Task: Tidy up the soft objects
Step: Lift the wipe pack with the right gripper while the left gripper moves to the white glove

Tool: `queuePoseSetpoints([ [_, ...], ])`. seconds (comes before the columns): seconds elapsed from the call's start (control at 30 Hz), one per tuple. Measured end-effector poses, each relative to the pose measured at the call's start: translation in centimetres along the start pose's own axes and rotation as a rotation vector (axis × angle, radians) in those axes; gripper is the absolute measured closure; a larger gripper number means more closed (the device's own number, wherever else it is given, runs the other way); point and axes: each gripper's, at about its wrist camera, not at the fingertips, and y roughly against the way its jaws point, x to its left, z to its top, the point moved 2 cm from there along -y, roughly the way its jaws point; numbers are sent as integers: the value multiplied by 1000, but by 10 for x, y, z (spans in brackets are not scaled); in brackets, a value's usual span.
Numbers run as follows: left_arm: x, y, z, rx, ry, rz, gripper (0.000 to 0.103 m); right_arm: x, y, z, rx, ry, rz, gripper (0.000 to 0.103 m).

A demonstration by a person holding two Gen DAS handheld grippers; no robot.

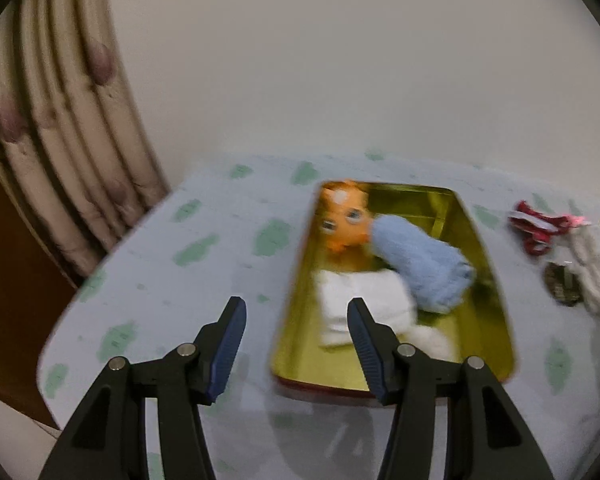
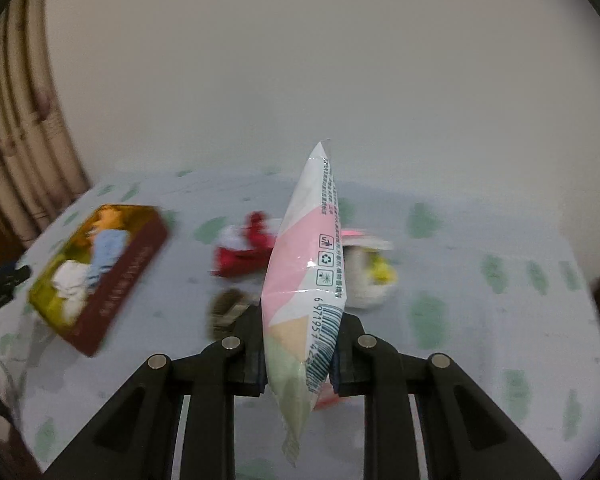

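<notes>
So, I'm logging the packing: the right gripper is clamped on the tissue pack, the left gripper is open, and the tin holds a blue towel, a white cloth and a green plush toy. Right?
Almost. The plush toy in the tin is orange, not green, as the left wrist view shows. The rest stands: the right gripper is clamped on the tissue pack, the left gripper is open, and the blue towel and white cloth lie in the tin.

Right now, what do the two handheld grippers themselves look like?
Both are matte black plastic with angular, triangular-cutout linkages pinned by round silver rivets. The left gripper has dark blue ribbed pads lining its jaws. The right gripper has the same black build, its pads showing dark. No cables, markings or sleeves are visible.
</notes>
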Motion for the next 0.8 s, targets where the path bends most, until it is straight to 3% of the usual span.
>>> queuePoseSetpoints([
  [0.2, -68, 7, 12, 91, -126, -123, 49, -58, -2, -22, 21, -34, -172, 83],
  [0.4, -148, 22, 24, 137, -189, -313, 49, -88, -12, -51, 28, -75, -287, 83],
  [0.63, -243, 23, 28, 265, -198, -527, 49, -95, -24, -63, 9, -114, -286, 83],
  [0.8, -299, 18, 29, 342, -181, -582, 49, -97, -21, -65, 3, -134, -264, 83],
])
